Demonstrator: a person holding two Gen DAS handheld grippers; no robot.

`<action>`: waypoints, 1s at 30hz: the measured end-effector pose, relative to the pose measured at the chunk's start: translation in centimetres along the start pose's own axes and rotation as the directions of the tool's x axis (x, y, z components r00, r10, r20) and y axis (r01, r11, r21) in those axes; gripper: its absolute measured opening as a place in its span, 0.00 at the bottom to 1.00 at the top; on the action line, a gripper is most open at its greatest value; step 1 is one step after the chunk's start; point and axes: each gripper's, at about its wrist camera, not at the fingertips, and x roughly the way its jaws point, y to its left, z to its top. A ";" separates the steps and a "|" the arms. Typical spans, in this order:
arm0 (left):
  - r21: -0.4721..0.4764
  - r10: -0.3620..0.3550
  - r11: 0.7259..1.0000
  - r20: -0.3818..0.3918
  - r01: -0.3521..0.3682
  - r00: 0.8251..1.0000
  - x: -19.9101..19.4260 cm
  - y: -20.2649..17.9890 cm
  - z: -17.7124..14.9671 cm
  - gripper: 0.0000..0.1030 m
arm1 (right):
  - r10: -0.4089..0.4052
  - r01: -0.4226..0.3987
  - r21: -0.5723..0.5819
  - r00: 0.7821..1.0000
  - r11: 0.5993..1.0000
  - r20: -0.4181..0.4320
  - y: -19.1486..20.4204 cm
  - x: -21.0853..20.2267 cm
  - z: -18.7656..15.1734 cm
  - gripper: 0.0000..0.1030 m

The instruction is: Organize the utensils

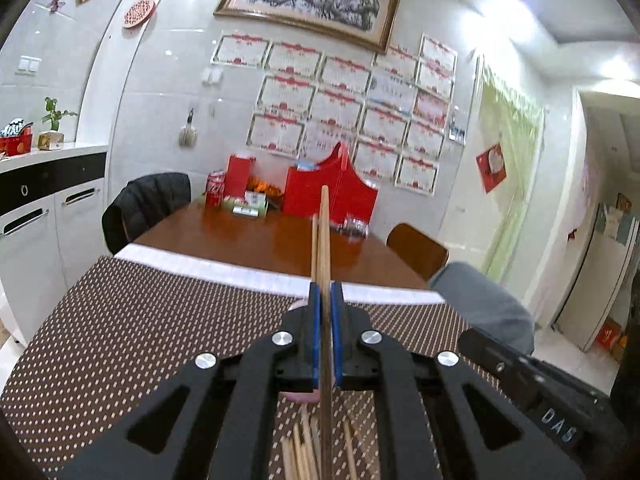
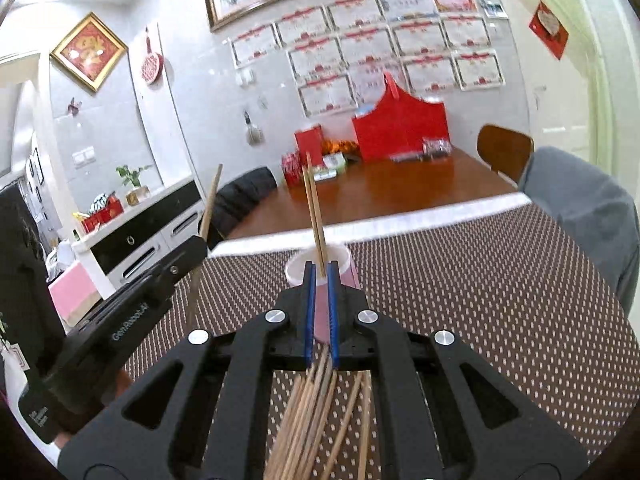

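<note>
Nearest to the cameras, a loose pile of chopsticks (image 2: 316, 420) lies on the dotted mat (image 2: 480, 300) of the bench (image 2: 400, 192), directly beneath both claws. The sticks fan out with their long axes running roughly toward the far edge. At least ten are visible; overlap prevents an exact count.

The right claw (image 2: 321, 280) is pressed together on chopsticks (image 2: 314, 204). Two appear to be held, close together, their long axis rising up and away from the fingertips. The left claw (image 1: 326, 292) is likewise clamped on chopsticks (image 1: 325, 232), apparently two, pointing forward along the fingers. In the right wrist view the left claw appears at the left edge with its sticks tilted upward.

Just beyond the right claw stands one pink cup (image 2: 320, 266), upright, mouth open. It sits directly ahead of the right fingertips, and the held sticks cross above its rim. The right hand is therefore judged better placed for insertion: tip the sticks upright, then lower them.

Further away, the bare wooden bench carries red boxes.
</note>
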 end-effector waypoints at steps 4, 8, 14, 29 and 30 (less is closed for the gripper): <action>0.004 -0.005 1.000 -0.005 0.005 1.000 0.6 -0.3 0.3 0.05 | -0.008 0.008 -0.010 1.000 1.000 -0.024 -0.5 1.1 0.4 0.06; 0.025 -0.004 1.000 -0.058 0.005 0.998 0.8 0.2 -1.0 0.05 | -0.082 0.078 -0.035 0.986 0.996 -0.146 -2.3 3.8 -0.9 0.52; 0.038 0.002 0.999 -0.162 0.004 0.987 1.5 1.3 -3.2 0.05 | -0.245 0.235 -0.069 0.937 0.970 -0.248 -5.4 7.1 -4.1 0.81; 0.015 0.008 1.000 -0.285 -0.004 0.959 3.4 3.2 -5.3 0.05 | -0.317 0.286 -0.137 0.834 0.948 -0.453 -7.9 13.4 -8.7 0.05; 0.015 0.009 1.000 -0.285 -0.005 0.959 3.4 3.3 -5.3 0.05 | -0.291 0.276 -0.100 0.850 0.956 -0.439 -8.0 12.8 -8.5 0.05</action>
